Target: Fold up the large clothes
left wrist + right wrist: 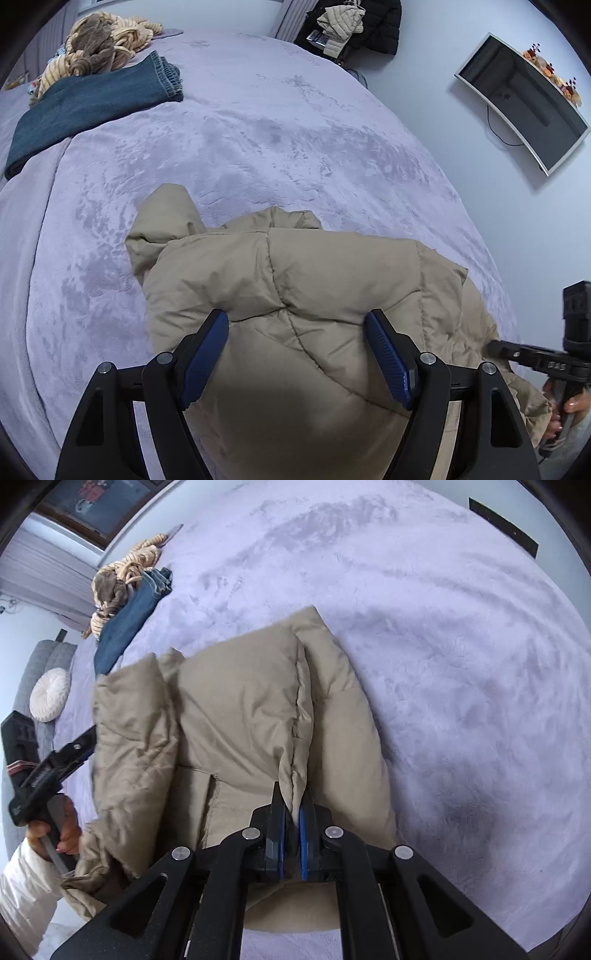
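Note:
A beige puffer jacket (295, 280) lies partly folded on the lilac plush bedspread (258, 140). My left gripper (295, 332) hangs over its near part, jaws wide, with padded fabric showing between the blue pads (205, 354); I see no pinch. In the right wrist view the jacket (240, 701) fills the middle, and my right gripper (291, 812) is shut on a raised seam fold of it. The left gripper (83, 744), held by a hand in a white sleeve, sits at the jacket's left edge. The right gripper (496, 347) shows at the jacket's right side.
Folded blue jeans (92, 107) and a braided beige and brown throw (103, 44) lie at the far left of the bed. A TV (524, 99) hangs on the wall, dark coats (354, 22) beside it. A round white cushion (50, 694) rests on a grey seat.

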### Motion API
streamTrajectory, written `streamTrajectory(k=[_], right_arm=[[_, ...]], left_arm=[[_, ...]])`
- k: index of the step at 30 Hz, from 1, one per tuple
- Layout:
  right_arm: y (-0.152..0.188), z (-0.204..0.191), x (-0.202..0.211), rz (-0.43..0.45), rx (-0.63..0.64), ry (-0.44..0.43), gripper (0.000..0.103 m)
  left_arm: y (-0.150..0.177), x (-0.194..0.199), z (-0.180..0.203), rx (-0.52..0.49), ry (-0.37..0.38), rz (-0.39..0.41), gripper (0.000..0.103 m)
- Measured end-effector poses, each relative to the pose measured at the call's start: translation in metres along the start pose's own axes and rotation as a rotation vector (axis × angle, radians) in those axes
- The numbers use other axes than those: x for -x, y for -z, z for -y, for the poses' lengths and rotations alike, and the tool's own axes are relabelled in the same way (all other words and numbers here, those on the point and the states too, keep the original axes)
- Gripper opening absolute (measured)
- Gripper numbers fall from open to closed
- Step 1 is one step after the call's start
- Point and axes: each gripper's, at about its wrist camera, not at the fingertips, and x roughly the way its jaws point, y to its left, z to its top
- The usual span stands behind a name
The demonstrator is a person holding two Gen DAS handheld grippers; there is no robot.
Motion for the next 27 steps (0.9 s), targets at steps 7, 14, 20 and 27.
streamTrajectory(k=[7, 14, 20, 27], right_arm=[[-0.005, -0.063, 0.046, -0.086, 0.137, -0.305, 0.068], [0.041, -0.091, -0.008, -0.294, 0.293, -0.094, 0.009], [0.071, -0.049, -0.011, -0.184, 0.39, 0.145, 0.006], [0.092, 0.035, -0.036, -0.189, 0.13, 0.12, 0.004]], left_arm=[[-0.004, -0.009, 0.002, -0.005, 0.003, -0.004, 0.077], [-0.008, -0.014, 0.018, -0.029, -0.017, 0.002, 0.077], [-0.017, -0.049, 0.078, -0.125, 0.002, 0.007, 0.077], [-0.015, -0.089, 0.123, -0.187, 0.001, -0.032, 0.077]])
